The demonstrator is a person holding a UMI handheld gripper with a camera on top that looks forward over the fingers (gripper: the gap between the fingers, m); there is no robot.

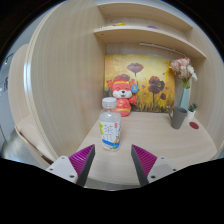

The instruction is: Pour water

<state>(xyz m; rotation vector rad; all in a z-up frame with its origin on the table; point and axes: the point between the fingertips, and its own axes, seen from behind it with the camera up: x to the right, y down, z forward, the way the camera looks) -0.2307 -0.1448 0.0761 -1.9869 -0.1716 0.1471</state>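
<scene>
A small clear plastic bottle (110, 126) with a white cap and a pale label stands upright on the light wooden desk (150, 135). It sits just ahead of my gripper (113, 160), slightly toward the left finger. My fingers are spread wide, their magenta pads (82, 160) on either side, and nothing is between them. A dark cup (178, 118) stands at the right of the desk, beyond the fingers.
A red and white plush toy (122, 96) sits against a sunflower picture (150, 82) at the back. A vase with pale flowers (184, 80) stands by the cup. A shelf (150, 35) overhangs the desk; a wooden side panel (65, 80) walls the left.
</scene>
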